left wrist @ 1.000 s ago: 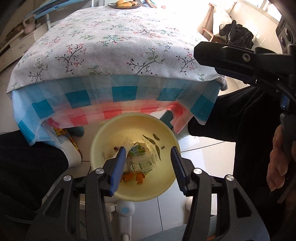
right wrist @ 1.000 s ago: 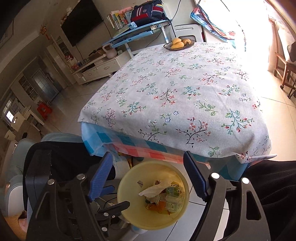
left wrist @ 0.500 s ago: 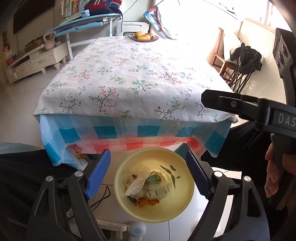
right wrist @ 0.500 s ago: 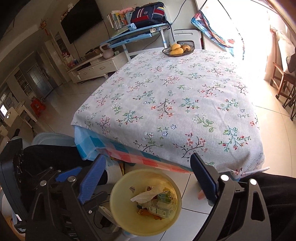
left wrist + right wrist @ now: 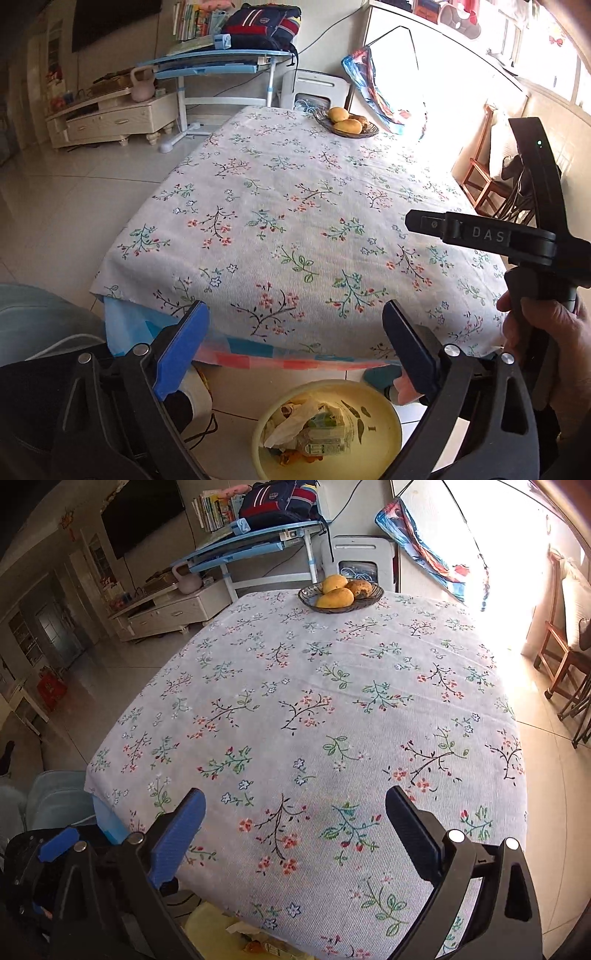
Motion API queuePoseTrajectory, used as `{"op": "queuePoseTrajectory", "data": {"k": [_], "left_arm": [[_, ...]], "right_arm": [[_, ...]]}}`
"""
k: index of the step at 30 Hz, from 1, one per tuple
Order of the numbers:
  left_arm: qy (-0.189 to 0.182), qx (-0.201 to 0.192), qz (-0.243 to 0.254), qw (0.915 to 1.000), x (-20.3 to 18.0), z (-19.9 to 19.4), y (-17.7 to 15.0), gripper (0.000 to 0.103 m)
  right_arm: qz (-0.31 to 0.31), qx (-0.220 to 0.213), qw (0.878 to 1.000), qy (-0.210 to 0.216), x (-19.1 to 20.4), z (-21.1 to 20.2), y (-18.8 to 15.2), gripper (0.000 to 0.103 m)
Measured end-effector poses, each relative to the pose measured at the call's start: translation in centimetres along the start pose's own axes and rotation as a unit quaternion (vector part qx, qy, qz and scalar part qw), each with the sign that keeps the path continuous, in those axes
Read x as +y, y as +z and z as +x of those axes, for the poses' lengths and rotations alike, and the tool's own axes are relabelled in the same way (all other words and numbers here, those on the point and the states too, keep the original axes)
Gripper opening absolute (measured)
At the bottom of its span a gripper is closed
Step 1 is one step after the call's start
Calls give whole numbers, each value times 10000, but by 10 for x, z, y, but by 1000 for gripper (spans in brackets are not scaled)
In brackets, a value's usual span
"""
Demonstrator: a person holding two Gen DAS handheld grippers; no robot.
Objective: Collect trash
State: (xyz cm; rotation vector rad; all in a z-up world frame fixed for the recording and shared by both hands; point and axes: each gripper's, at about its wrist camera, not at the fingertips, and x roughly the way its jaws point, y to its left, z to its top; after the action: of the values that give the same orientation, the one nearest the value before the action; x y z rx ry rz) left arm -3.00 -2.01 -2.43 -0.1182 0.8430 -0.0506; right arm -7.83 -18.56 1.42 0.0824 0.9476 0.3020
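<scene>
Left gripper (image 5: 295, 339): jaws wide apart, have just been opening, nothing between them. It sits over the near edge of the floral tablecloth (image 5: 295, 221), lower centre of frame. Yellow bin (image 5: 384, 435) at bottom centre of the left wrist view, on the floor just in front of the table, below the gripper. Trash (image 5: 314, 432) inside it: white crumpled tissue, a clear bottle with a label, orange peel bits.

Right gripper (image 5: 295, 823): jaws also wide, just been opening, empty, cloth showing between them. In the right wrist view only a sliver of the bin (image 5: 214, 938) peeks out at the bottom edge under the tablecloth (image 5: 314, 720).

Fruit bowl (image 5: 340, 596) at the far end of the table, upper centre. A hand (image 5: 543, 332) at the right edge of the left wrist view grips the other gripper's handle.
</scene>
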Motion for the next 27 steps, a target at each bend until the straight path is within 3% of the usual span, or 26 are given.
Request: {"op": "queuePoseTrajectory", "data": {"k": [8,14,18,27], "left_arm": [[144,-92,-165,9997,6,28,36,95],[225,-110,-206,9995,7,42,51,96],[231,-76,-279,9993,7,49,57,96],[119,-41,-312,9994,6,59,61,96]], "right_arm": [[161,279,9992,-229,-20,47,31,94],[37,255,9989,-391,-19,62,47,96],[-408,289,9951,-857,-12,77,55,96],[-520,297,9949,-812,-13,80,59,96]]}}
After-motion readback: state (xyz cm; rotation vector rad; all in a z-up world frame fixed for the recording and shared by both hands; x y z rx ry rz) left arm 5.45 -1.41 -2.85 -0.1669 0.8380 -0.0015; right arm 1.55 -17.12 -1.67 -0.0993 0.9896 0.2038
